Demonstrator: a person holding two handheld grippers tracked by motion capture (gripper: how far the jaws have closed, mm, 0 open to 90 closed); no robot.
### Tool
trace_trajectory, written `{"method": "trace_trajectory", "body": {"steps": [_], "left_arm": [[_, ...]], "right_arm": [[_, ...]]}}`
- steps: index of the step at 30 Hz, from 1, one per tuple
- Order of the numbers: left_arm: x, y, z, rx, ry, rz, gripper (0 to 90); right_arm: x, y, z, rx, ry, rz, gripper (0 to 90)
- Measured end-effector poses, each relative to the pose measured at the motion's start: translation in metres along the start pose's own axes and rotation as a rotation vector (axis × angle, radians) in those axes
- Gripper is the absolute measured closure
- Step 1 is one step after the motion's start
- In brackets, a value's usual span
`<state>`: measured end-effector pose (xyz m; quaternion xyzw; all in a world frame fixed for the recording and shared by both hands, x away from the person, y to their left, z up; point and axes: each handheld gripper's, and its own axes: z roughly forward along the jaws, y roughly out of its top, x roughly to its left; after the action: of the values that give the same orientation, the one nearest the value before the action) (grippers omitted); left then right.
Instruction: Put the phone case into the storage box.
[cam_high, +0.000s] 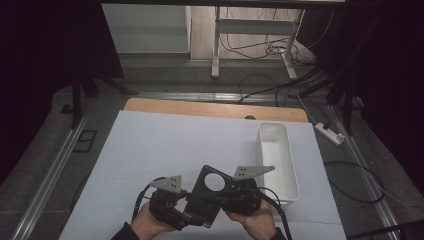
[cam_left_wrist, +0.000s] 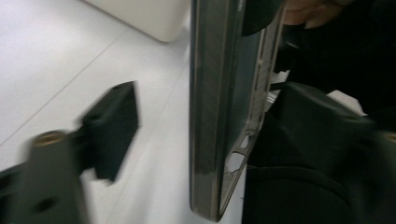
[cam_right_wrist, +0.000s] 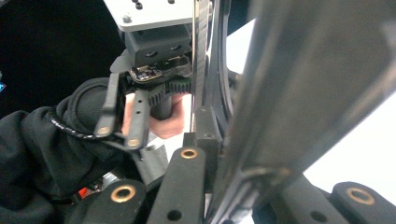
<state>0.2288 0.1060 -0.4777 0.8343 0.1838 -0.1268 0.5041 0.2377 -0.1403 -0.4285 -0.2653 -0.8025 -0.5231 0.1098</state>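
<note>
A dark flat plate (cam_high: 206, 200) with a round hole is held up between my two grippers near the table's front edge. My right gripper (cam_high: 224, 196) is shut on its right side; in the right gripper view the plate (cam_right_wrist: 299, 84) runs edge-on between the jaws of this gripper (cam_right_wrist: 266, 196). My left gripper (cam_high: 189, 209) stands at the plate's left lower edge. In the left gripper view the plate (cam_left_wrist: 208, 70) stands between the jaws of my left gripper (cam_left_wrist: 215, 128), with a clear gap to the left jaw, so this gripper is open.
A long white bin (cam_high: 292, 165) stands at the right of the white table sheet (cam_high: 175, 145), close to my right hand. The sheet's far part is bare. Beyond the wooden table edge (cam_high: 215, 107) lie floor cables and desk legs.
</note>
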Motion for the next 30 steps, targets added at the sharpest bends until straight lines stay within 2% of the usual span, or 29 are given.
{"method": "trace_trajectory", "body": {"steps": [8,13,15,17,22,24,26,30], "left_arm": [[0.003,-0.001,0.000,0.006,-0.106,-0.014,74.7],[0.007,-0.001,-0.001,-0.005,-0.195,-0.024,82.6],[0.007,0.000,-0.002,-0.007,-0.206,-0.018,84.4],[0.005,0.000,-0.002,-0.006,-0.205,-0.020,85.5],[0.004,0.000,-0.003,-0.001,-0.172,-0.010,85.8],[0.002,0.001,-0.004,-0.001,-0.142,0.001,85.9],[0.000,0.001,-0.006,-0.007,-0.106,0.000,85.9],[-0.001,0.000,-0.008,-0.010,-0.052,-0.007,85.8]], "right_arm": [[0.000,0.000,0.000,0.007,0.046,-0.013,85.8],[-0.001,0.000,-0.001,0.004,0.093,-0.007,85.7],[-0.001,0.001,-0.001,0.003,0.102,-0.005,85.6],[-0.001,0.001,-0.001,-0.001,0.121,-0.018,85.1],[0.000,0.001,-0.001,-0.002,0.100,-0.039,81.4],[0.001,0.002,-0.002,0.003,0.075,-0.042,76.6],[0.002,0.004,-0.004,0.002,0.029,-0.046,67.8],[0.002,0.007,-0.011,-0.036,-0.040,-0.035,53.2]]}}
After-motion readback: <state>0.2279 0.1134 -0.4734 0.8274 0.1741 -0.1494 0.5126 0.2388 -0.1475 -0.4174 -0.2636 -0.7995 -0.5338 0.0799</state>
